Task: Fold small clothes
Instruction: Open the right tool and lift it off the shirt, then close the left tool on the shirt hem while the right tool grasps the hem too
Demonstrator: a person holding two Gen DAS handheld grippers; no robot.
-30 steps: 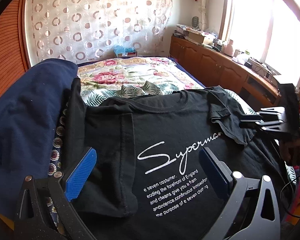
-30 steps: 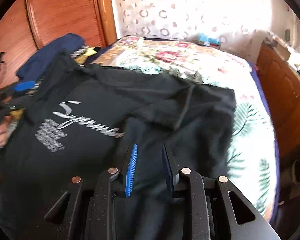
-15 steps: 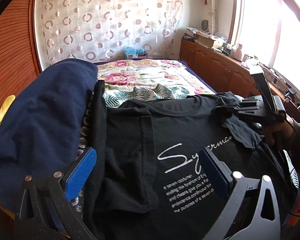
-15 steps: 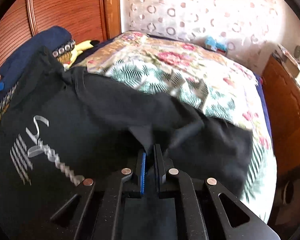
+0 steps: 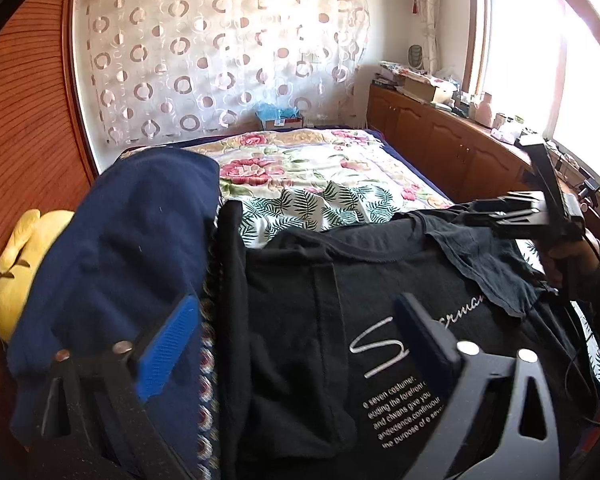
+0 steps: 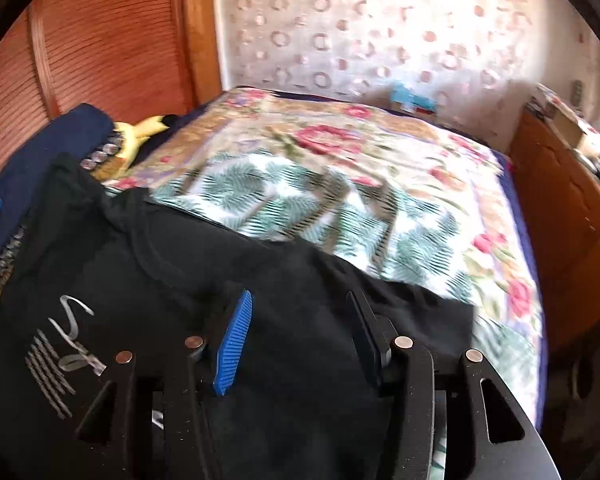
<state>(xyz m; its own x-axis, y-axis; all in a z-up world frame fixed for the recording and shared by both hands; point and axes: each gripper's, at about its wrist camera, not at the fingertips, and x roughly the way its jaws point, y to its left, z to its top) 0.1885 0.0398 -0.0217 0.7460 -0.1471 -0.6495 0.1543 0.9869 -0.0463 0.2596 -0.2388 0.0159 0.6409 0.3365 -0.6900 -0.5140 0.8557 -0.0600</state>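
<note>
Since a second ago, the right gripper (image 6: 296,334) has dropped the sleeve it pinched onto the chest of the black T-shirt (image 5: 300,320), completing that inward fold.

Left wrist view: the shirt lies printed-side up on the flowered bed (image 5: 320,176), beside a navy garment (image 5: 120,248). The left gripper (image 5: 292,340) hovers above it, fingers released but closing slightly, nothing between them.

Right wrist view: the right fingers are opening, empty, above black cloth.

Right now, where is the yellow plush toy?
In the left wrist view, the yellow plush toy lies at the far left, against the wooden wardrobe, beside the navy garment.
</note>
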